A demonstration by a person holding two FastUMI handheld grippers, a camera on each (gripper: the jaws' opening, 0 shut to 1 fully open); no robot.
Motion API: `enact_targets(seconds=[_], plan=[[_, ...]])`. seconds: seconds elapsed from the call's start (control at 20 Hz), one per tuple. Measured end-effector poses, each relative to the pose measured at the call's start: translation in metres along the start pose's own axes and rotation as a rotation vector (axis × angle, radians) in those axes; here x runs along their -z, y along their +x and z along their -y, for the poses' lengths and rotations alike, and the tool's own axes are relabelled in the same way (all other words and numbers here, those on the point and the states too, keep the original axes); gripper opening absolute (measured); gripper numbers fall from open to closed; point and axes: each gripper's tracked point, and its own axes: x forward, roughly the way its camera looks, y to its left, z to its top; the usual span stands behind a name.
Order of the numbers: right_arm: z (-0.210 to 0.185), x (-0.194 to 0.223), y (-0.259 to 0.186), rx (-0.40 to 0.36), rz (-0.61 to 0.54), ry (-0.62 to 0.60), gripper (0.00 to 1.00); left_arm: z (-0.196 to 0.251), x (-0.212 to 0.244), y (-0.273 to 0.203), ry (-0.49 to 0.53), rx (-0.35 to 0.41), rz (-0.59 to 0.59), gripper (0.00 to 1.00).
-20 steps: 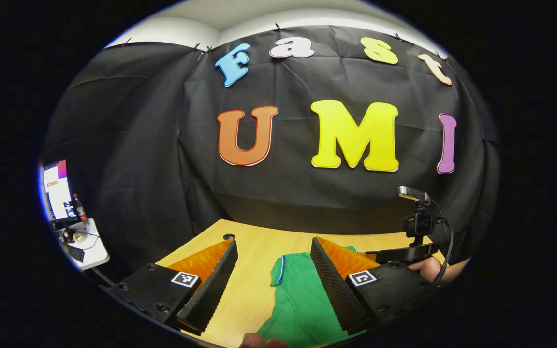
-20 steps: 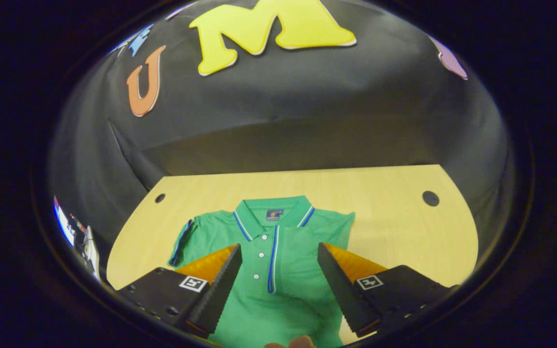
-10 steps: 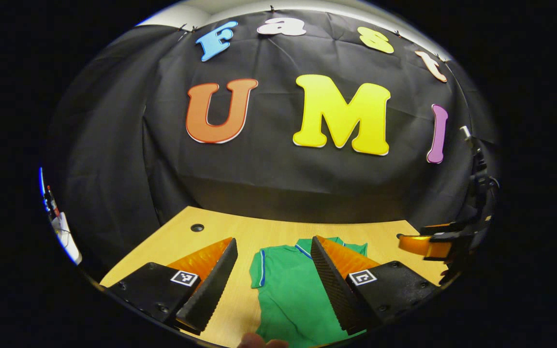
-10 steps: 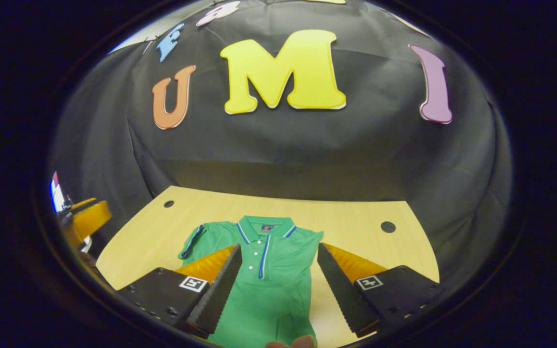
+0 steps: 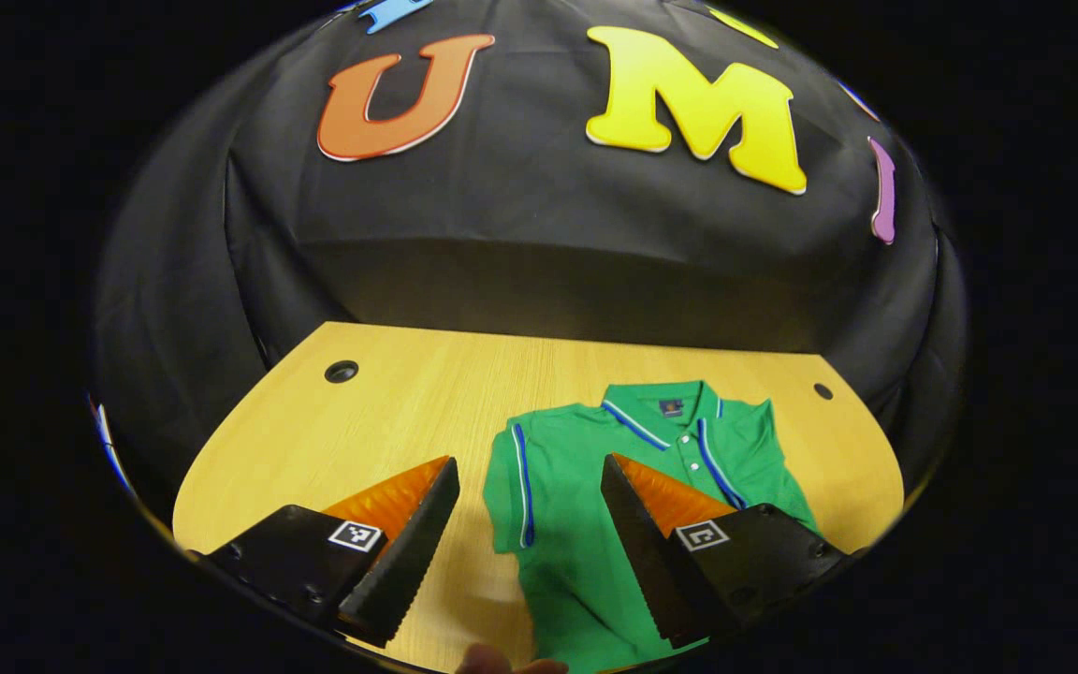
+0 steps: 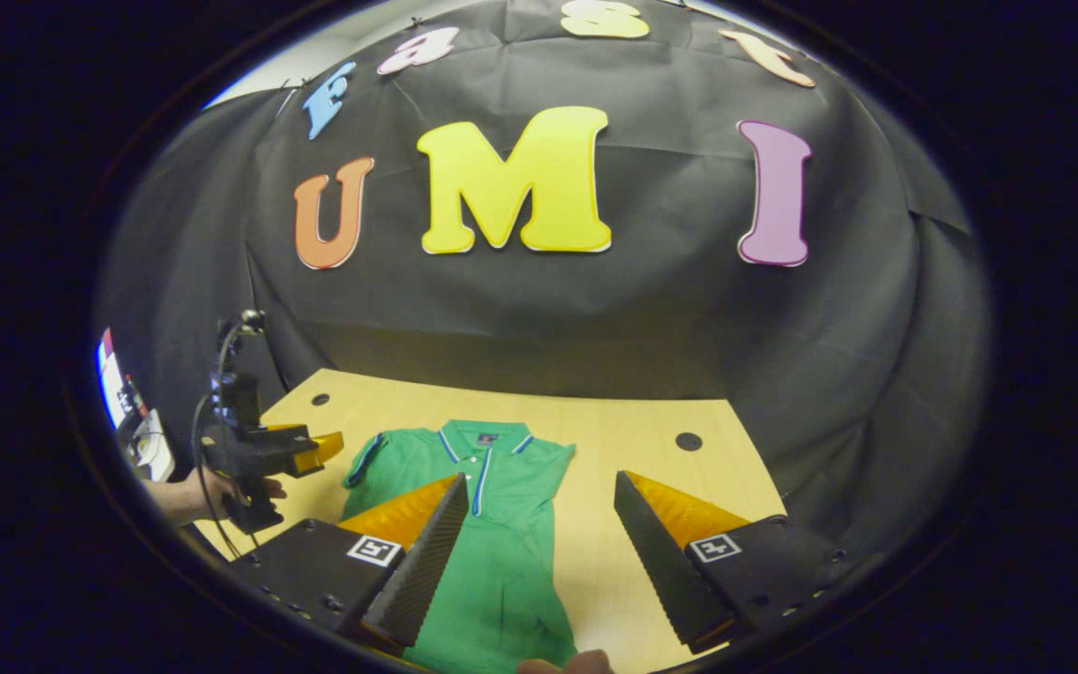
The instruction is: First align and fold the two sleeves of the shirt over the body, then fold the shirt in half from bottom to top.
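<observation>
Green polo shirt (image 5: 633,487) flat on the wooden table (image 5: 408,402). Left gripper (image 5: 530,552) and right gripper (image 6: 539,562) both spread wide, holding nothing. Probably sleeve step: next, pinch left sleeve (image 5: 506,487), fold inward.

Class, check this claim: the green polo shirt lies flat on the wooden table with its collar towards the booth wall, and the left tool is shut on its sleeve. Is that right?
Not quite. The left tool is open, its fingers spread above the sleeve without gripping it, as the left gripper view shows. The rest holds: the green polo shirt lies flat on the wooden table, collar towards the wall.
</observation>
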Motion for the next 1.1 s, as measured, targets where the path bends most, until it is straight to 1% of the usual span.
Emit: enact_targets(seconds=[0.15, 0.2, 0.25, 0.4, 0.45, 0.5, 0.55, 0.6, 0.7, 0.75, 0.9, 0.95, 1.0, 1.1], plan=[[0.003, 0.003, -0.006, 0.012, -0.016, 0.009, 0.95, -0.006, 0.023, 0.028, -0.015, -0.007, -0.070, 0.97], [0.000, 0.006, -0.009, 0.002, -0.033, 0.025, 0.95, -0.007, 0.032, 0.036, -0.019, -0.005, -0.093, 1.00], [-0.002, 0.009, -0.009, -0.004, -0.044, 0.035, 0.95, -0.009, 0.039, 0.041, -0.019, -0.009, -0.114, 0.98], [-0.009, 0.015, -0.014, -0.019, -0.067, 0.047, 0.95, -0.019, 0.054, 0.054, -0.003, -0.041, -0.160, 0.97], [-0.013, 0.021, -0.015, -0.030, -0.087, 0.071, 0.92, -0.020, 0.060, 0.057, 0.003, -0.047, -0.175, 0.98], [-0.018, 0.020, -0.016, -0.047, -0.094, 0.106, 0.96, -0.021, 0.065, 0.059, 0.008, -0.045, -0.190, 0.97], [-0.020, 0.019, -0.015, -0.053, -0.094, 0.132, 0.95, -0.024, 0.069, 0.061, 0.011, -0.047, -0.206, 0.96], [-0.018, 0.017, -0.015, -0.049, -0.089, 0.141, 0.96, -0.029, 0.073, 0.061, 0.013, -0.051, -0.222, 0.92], [-0.014, 0.016, -0.017, -0.039, -0.076, 0.145, 0.95, -0.031, 0.069, 0.062, 0.004, -0.043, -0.209, 0.81], [-0.015, 0.017, -0.019, -0.038, -0.075, 0.150, 0.95, -0.033, 0.070, 0.063, 0.004, -0.045, -0.205, 0.78], [-0.017, 0.028, -0.019, -0.047, -0.100, 0.176, 0.95, -0.034, 0.071, 0.064, 0.019, -0.030, -0.211, 0.44], [-0.018, 0.031, -0.018, -0.044, -0.107, 0.187, 0.95, -0.037, 0.072, 0.064, 0.026, -0.028, -0.212, 0.41], [-0.017, 0.034, -0.018, -0.046, -0.113, 0.196, 0.95, -0.036, 0.072, 0.064, 0.027, -0.017, -0.215, 0.24], [-0.020, 0.037, -0.017, -0.046, -0.117, 0.205, 0.95, -0.030, 0.071, 0.063, 0.027, 0.025, -0.214, 0.12]])
